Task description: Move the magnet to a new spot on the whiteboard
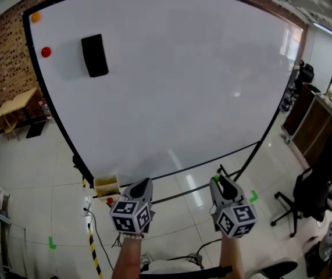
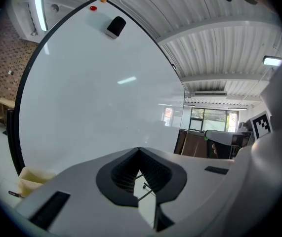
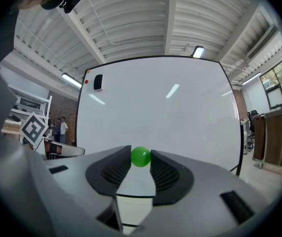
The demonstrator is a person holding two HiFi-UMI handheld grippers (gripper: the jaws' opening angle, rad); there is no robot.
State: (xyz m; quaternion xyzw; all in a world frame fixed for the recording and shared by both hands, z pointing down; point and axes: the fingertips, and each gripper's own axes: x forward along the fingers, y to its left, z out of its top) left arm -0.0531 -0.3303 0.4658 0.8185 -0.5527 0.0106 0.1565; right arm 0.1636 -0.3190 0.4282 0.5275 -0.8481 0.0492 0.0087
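Whiteboard (image 1: 171, 68): large, black-framed, standing on the tiled floor ahead of you. Its upper left corner carries 3 things: 1 orange magnet (image 1: 35, 17) at the very corner, 1 red magnet (image 1: 46, 52) just below it, and 1 black eraser (image 1: 95, 55) beside them, tilted a little. All 3 are well apart from your grippers. By the frame's lower left foot sit 1 yellow box (image 1: 106, 186) and a striped yellow-and-black strip (image 1: 92, 243). A wooden table (image 1: 14, 106) stands at the brick wall to the left, and an office chair (image 1: 311, 196) to the right. Green magnet (image 3: 141, 156): off the board, pinched between the jaw tips of your right gripper (image 1: 222, 180), low before the board's bottom edge. It looks round, so no long axis or facing can be told. Your left gripper (image 1: 144, 183) is beside it, with its jaw tips together on nothing.
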